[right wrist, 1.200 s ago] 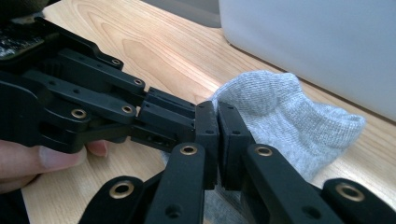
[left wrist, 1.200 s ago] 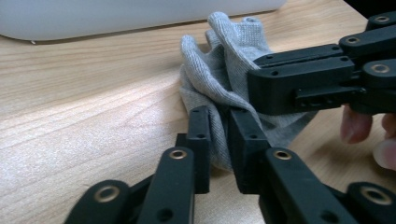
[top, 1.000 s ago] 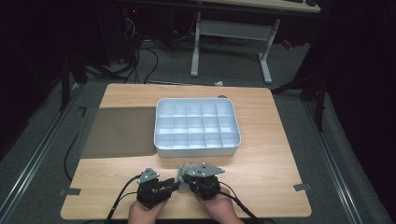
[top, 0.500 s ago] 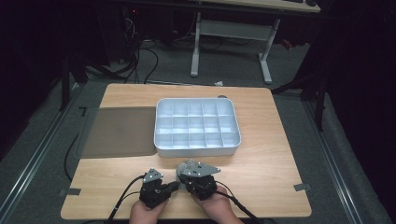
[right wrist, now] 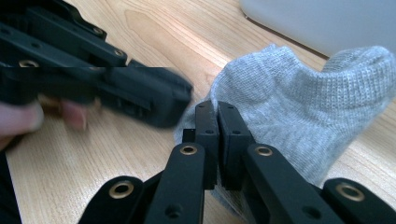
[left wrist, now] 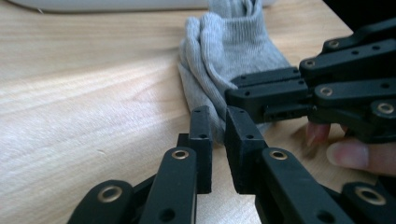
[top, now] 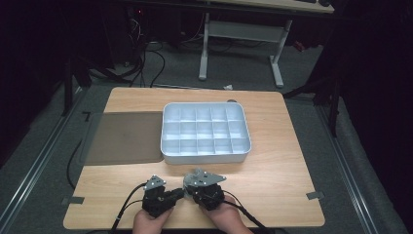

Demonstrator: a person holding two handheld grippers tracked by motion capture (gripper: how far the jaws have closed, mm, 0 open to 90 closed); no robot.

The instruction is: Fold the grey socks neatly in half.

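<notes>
A grey sock (left wrist: 219,60) lies bunched on the wooden table (left wrist: 84,93), just in front of the white tray (left wrist: 116,4). My right gripper (right wrist: 217,116) is shut on the sock's (right wrist: 299,102) near edge; from the left gripper view it (left wrist: 233,95) reaches in from the right. My left gripper (left wrist: 217,121) has a narrow gap between its jaws, which have just been opening. The sock's hem sits at their tips without being pressed. In the high view both grippers, left (top: 176,195) and right (top: 191,187), meet tip to tip near the front edge.
The white compartment tray (top: 204,157) stands mid-table, just beyond the grippers. A dark mat (top: 124,139) lies to its left. Cables trail from both grippers toward the front edge. A hand's fingers (left wrist: 355,156) rest on the wood beside the right gripper.
Both hands stay almost where they were near the front edge. The right gripper has edged slightly to the left.
</notes>
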